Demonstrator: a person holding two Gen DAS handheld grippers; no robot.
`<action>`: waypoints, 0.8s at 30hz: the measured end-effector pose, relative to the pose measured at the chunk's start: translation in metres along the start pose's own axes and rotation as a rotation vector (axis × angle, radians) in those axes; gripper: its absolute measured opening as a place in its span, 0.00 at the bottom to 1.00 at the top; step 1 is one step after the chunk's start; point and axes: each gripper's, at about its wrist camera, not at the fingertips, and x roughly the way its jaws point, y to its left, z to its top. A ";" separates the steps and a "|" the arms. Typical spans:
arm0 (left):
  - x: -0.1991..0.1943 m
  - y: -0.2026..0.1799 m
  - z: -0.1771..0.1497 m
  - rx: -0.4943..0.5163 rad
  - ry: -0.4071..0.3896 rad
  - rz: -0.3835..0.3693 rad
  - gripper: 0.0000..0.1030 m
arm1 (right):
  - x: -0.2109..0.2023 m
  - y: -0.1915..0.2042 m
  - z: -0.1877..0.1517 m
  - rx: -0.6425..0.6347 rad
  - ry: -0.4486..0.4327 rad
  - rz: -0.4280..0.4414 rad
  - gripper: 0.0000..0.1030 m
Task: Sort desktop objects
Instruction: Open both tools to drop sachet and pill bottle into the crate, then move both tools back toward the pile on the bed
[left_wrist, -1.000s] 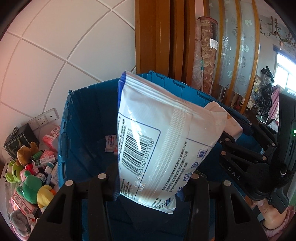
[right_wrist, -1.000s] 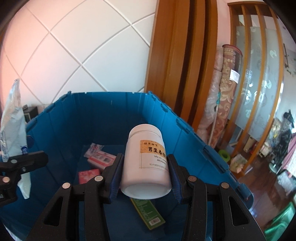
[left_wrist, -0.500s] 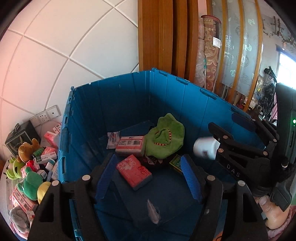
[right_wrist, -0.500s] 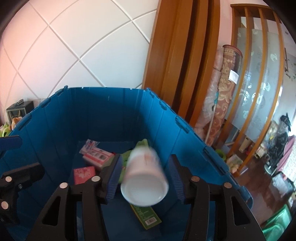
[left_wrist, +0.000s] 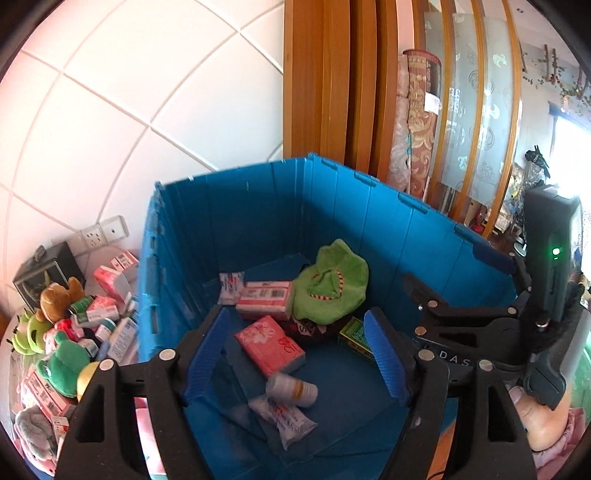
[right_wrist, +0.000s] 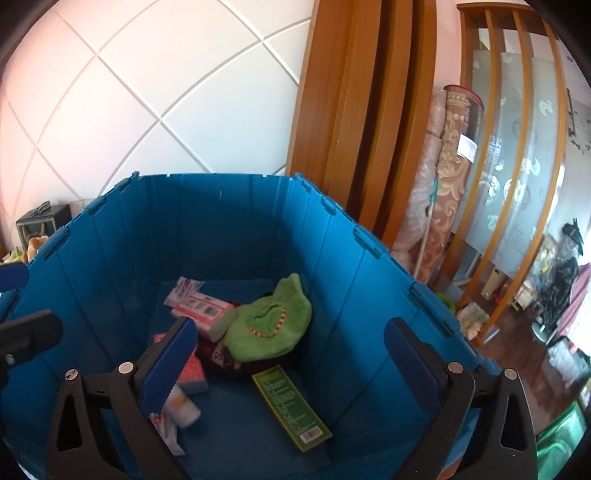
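Both grippers hang over a deep blue crate (left_wrist: 258, 206) (right_wrist: 221, 221). My left gripper (left_wrist: 295, 354) has its jaws opening, with nothing between them. My right gripper (right_wrist: 291, 350) is also opening, spread wide and empty. On the crate floor, a white bottle (left_wrist: 291, 384) (right_wrist: 183, 404), blurred, lies beside a white wipes pack (left_wrist: 284, 415) (right_wrist: 166, 432). Further in are a pink tissue pack (left_wrist: 269, 347), a green plush (left_wrist: 332, 284) (right_wrist: 269, 325), a flat green box (right_wrist: 291, 410) and a pink-and-white pack (left_wrist: 264, 293).
Left of the crate, a pile of plush toys and small boxes (left_wrist: 66, 332) covers the table under a wall socket (left_wrist: 103, 232). A wooden frame (right_wrist: 351, 129) and rolled carpets (right_wrist: 443, 184) stand behind. A person's hand (left_wrist: 543, 417) holds the right gripper's handle.
The left gripper let go of the white pack and the right gripper let go of the white bottle. Both dropped to the crate floor. Both pairs of jaws spread wider.
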 end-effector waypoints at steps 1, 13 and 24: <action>-0.005 0.001 -0.001 0.003 -0.017 0.010 0.74 | -0.002 0.002 0.000 0.002 -0.001 0.001 1.00; -0.068 0.053 -0.024 -0.084 -0.205 0.129 0.77 | -0.069 0.046 0.003 -0.001 -0.170 0.131 1.00; -0.101 0.140 -0.074 -0.207 -0.223 0.283 0.77 | -0.116 0.131 0.002 -0.062 -0.318 0.285 1.00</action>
